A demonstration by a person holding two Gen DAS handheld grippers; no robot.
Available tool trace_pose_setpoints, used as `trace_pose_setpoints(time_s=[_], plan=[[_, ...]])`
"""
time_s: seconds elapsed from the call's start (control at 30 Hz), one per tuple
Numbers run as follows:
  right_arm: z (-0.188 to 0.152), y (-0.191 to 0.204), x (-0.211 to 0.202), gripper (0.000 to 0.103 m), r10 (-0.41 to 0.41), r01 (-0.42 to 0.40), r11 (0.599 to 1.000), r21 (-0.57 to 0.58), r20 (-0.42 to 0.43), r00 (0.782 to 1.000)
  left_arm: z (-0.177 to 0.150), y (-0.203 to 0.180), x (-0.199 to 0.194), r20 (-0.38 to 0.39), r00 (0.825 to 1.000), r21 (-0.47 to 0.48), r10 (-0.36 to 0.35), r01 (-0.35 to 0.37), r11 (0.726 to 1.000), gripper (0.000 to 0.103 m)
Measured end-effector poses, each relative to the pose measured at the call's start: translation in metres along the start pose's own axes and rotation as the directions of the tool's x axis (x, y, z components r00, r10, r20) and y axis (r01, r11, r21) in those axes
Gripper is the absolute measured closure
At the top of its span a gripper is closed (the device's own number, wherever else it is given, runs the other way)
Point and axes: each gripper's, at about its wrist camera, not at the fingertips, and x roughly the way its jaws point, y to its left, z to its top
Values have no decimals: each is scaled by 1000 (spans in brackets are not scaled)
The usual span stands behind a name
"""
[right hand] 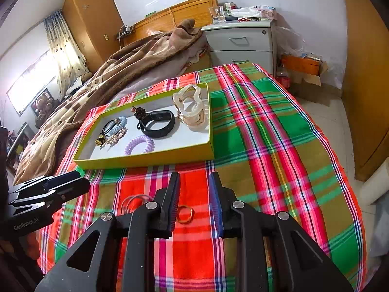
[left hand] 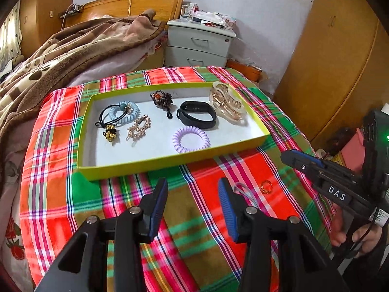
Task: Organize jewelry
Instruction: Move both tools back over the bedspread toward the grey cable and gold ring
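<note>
- We see our left gripper [left hand: 193, 189] with its jaws standing wide apart and nothing between them, only plaid cloth below.
- Our right gripper [right hand: 194, 185] has its jaws parted too, and they clamp nothing.
- A small amber-gold ring [right hand: 186, 214] lies on the red, green and olive plaid cloth [right hand: 279, 146] that covers the bed, low between the right jaws and just beside the left pad; we cannot tell whether it touches that pad.
- From the left wrist view the same ring [left hand: 266, 185] sits just right of the left gripper's right jaw, apart from it.
- A thin clear loop of wire or cord [right hand: 133, 203] lies on the cloth left of the right jaws, partly hidden behind the left finger; in the left view it [left hand: 243, 191] shows beside the right jaw.
- Ahead of both pairs of jaws lies a shallow yellow-green cardboard tray with a white floor [left hand: 136, 168].
- In the tray we see a lilac spiral hair tie [left hand: 190, 138], a black wristband [left hand: 197, 114], a pale translucent claw clip [left hand: 227, 103], a dark beaded bracelet [left hand: 161, 98], a light blue spiral hair tie [left hand: 125, 113], a black elastic with a gold charm [left hand: 109, 131] and a gold sparkly hair clip [left hand: 139, 126].
- All of these lie well ahead of the jaws.
</note>
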Motion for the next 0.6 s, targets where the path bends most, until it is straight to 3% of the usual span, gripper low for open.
trace_pose_setpoints(time_s=[0.23,0.6], plan=[[-11,-5,-2,75,-6,6,1000,-12,-2,1000,-16,-12,-1,-6,1000,17,16,-16,1000,58],[-23,-17,-5,75,-9,9,1000,6,-13,1000,-35,-30,25,-88,995,21,-40,42,999,58]])
